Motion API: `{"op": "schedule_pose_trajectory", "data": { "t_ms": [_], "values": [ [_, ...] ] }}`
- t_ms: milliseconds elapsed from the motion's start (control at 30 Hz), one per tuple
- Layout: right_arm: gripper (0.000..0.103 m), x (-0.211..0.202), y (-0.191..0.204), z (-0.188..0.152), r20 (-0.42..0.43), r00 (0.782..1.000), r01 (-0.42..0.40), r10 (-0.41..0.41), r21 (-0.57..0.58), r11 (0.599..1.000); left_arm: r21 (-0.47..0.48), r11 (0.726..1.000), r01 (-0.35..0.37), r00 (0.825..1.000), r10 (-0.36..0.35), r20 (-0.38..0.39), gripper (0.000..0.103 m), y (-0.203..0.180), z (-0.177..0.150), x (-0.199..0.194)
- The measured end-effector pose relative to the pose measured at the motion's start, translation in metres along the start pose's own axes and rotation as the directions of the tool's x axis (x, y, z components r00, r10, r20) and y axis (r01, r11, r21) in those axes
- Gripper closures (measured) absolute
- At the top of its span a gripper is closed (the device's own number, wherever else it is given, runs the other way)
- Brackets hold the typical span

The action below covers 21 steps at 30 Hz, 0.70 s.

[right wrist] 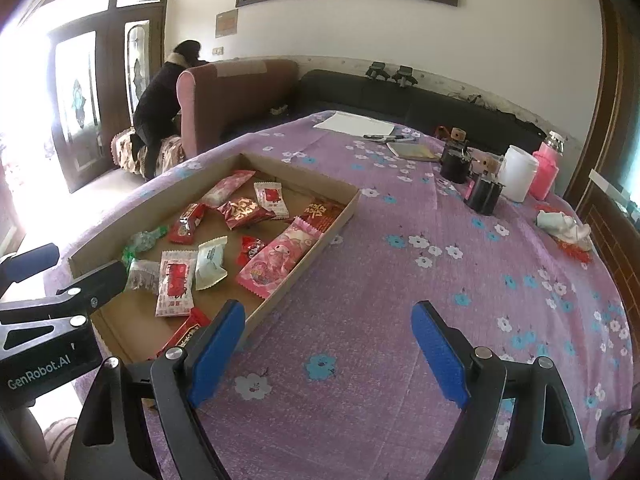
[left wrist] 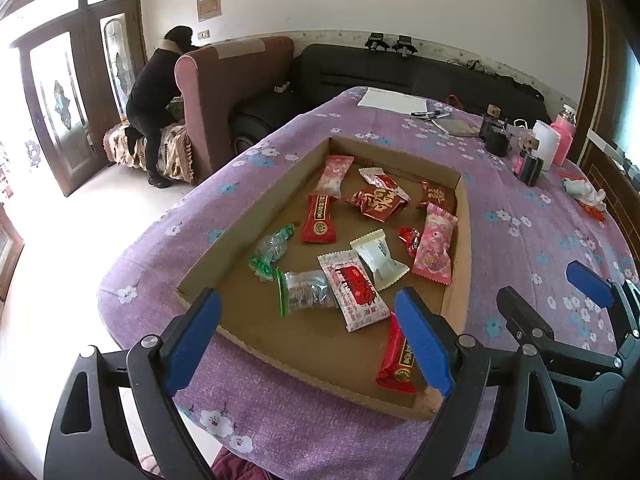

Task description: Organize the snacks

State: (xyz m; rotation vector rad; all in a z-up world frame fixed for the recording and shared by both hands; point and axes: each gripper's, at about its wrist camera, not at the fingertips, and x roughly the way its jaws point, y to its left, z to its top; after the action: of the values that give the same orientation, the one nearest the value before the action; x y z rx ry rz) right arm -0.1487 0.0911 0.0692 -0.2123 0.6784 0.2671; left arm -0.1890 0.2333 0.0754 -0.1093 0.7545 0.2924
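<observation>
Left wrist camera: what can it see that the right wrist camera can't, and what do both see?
Only the left wrist view shows the whole red snack bar at the shallow cardboard tray's near edge; the other view partly hides it. Only the right wrist view shows the wide purple flowered cloth under the open right tool. Both show the pink bunny packet, the white jar, and the open left tool.

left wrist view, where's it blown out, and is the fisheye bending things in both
Left wrist view: daylight through the glass doors blows out the left edge and washes the floor white, while the cardboard tray of snacks stays readable. Right wrist view: the same door glare at left; the table edge curves strongly in both.
</observation>
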Motion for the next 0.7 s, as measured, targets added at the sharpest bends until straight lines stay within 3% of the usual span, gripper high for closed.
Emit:
{"op": "schedule_pose_trajectory", "data": {
  "t_ms": [700],
  "values": [
    [0.016, 0.0100, 0.0021, -0.0033, -0.030, 0.999, 0.015, -0.016, -0.022, 1.000, -0.013, 1.000, 0.008, 1.000, -0.008, -0.018, 0.014, 0.0040, -0.0029, 0.0062]
  ]
}}
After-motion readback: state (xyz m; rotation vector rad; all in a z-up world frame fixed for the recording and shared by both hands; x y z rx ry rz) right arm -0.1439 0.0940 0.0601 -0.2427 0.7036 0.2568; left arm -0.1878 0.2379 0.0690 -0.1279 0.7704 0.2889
